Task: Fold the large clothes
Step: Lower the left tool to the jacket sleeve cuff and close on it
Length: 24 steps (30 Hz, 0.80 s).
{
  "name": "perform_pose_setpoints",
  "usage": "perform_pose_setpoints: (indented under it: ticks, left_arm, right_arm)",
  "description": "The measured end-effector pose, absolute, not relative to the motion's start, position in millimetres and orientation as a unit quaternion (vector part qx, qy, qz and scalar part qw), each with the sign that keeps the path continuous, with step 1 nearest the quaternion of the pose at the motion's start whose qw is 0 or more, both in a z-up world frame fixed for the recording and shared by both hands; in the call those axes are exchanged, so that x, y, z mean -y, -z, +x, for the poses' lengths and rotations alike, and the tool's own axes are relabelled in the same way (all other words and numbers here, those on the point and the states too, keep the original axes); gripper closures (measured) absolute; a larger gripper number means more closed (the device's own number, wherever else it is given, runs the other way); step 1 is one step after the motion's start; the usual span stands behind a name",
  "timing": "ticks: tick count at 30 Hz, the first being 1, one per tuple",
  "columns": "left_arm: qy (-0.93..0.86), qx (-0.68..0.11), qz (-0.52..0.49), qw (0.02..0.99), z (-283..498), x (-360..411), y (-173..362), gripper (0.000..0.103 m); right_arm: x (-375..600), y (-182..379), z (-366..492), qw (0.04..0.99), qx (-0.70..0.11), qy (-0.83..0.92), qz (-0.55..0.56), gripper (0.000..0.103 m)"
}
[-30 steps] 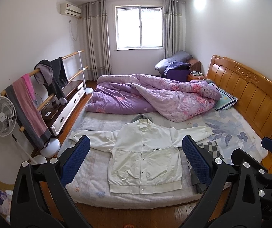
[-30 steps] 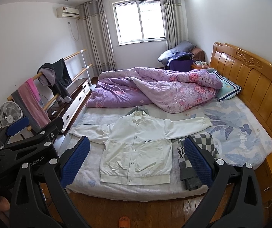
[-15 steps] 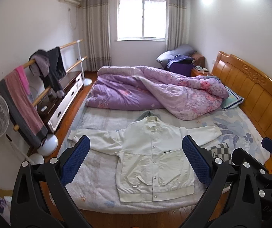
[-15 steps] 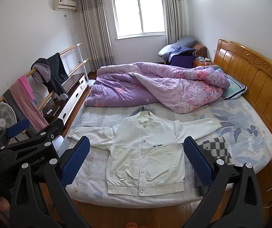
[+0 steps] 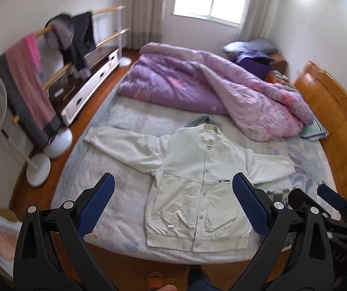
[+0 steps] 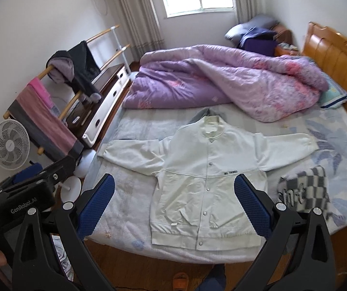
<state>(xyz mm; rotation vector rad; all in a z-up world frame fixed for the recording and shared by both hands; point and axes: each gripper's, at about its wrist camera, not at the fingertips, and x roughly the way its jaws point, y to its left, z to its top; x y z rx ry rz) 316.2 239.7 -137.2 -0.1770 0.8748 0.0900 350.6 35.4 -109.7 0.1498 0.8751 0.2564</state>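
White snap-button jacket (image 6: pixel 205 177) lies flat, sleeves spread, on bed (image 6: pixel 125 208) between purple quilt (image 6: pixel 221 82) and checkered cloth (image 6: pixel 304 189); left gripper (image 5: pixel 173 203) and right gripper (image 6: pixel 174 203) hover agape, empty.

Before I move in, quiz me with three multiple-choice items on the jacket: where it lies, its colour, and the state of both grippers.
1. Where is the jacket?
A. on the rack
B. flat on the bed
C. under the quilt

2. Its colour?
A. white
B. purple
C. black

3. The left gripper and right gripper are:
A. both shut on a sleeve
B. one open, one shut
C. both open, empty

Answers: B, it lies spread on the sheet; A, pale white cloth; C, both sets of fingers stand wide apart holding nothing.
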Motion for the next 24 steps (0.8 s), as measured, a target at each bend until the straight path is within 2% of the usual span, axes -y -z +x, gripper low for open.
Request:
perform_pose_setpoints:
  ticks: [8,16,17,21,22,24]
  left_arm:
    - [-0.106,-0.472,-0.217,0.848,387.9,-290.4,199.5,0.005]
    - [-0.210,-0.456,-0.280,0.819,423.5,-379.4,256.9,0.005]
    - [-0.215,-0.454,-0.286,0.816,426.7,-391.2,262.7,0.005]
    - [-0.222,-0.447,-0.338,0.798,453.1,-463.2,305.7,0.005]
    - [-0.224,-0.447,-0.352,0.792,461.1,-483.5,319.8,0.005]
    - [-0.234,-0.447,-0.369,0.781,475.3,-517.4,343.7,0.005]
  right_arm:
    - [-25.7,146.4,451.7,0.873,-0.443,-0.194,0.062,0.008]
    - [-24.8,197.5,529.9,0.849,-0.462,-0.226,0.118,0.008]
    - [-28.6,205.7,537.6,0.846,-0.467,-0.225,0.124,0.011]
    - [-51.0,244.2,571.9,0.828,-0.500,-0.213,0.138,0.045]
    - [-55.5,251.8,578.9,0.826,-0.505,-0.209,0.137,0.048]
    - [-69.9,274.2,591.9,0.820,-0.516,-0.203,0.144,0.060]
